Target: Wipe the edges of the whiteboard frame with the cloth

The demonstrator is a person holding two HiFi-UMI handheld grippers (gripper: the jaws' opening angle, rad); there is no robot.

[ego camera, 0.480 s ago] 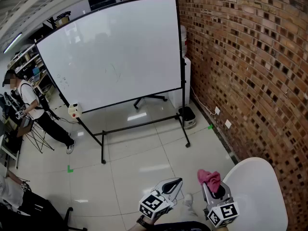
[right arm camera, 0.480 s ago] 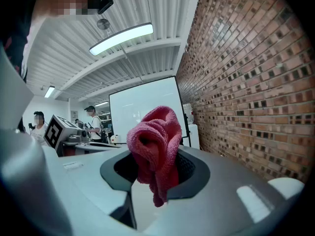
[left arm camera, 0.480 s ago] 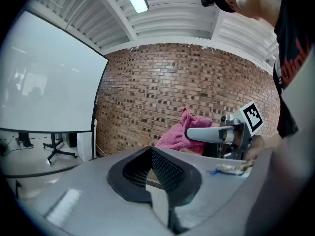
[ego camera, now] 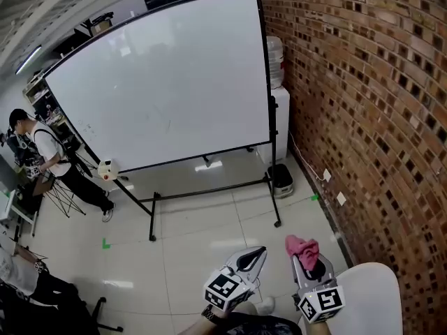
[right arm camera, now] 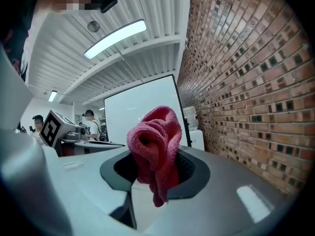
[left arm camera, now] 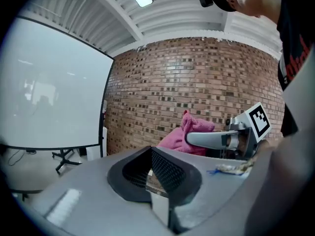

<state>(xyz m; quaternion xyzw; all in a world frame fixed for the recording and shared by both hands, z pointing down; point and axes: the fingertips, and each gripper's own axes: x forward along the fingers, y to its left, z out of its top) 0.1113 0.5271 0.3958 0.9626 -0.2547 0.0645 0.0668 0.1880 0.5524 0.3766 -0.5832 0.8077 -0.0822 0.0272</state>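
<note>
The pink cloth [ego camera: 302, 246] is clamped between the jaws of the right gripper [ego camera: 307, 262]. It is bunched so that a loose fold stands out beyond the tips, presumably so that it can be pressed against an edge. The left gripper [ego camera: 258, 253] is held just beside it with its jaws brought together on nothing, and seems to be kept merely out of the way. Both are carried low and pointed toward the whiteboard [ego camera: 167, 89], whose black frame [ego camera: 265, 68] is well apart from the cloth. No wiping is judged to be begun; the approach is the step in hand. Compared with half a second ago, the board is seen larger in the head view and the white round surface [ego camera: 374, 292] lower in the corner, so a move toward the board is suggested. The grippers are held much as they were.
</note>
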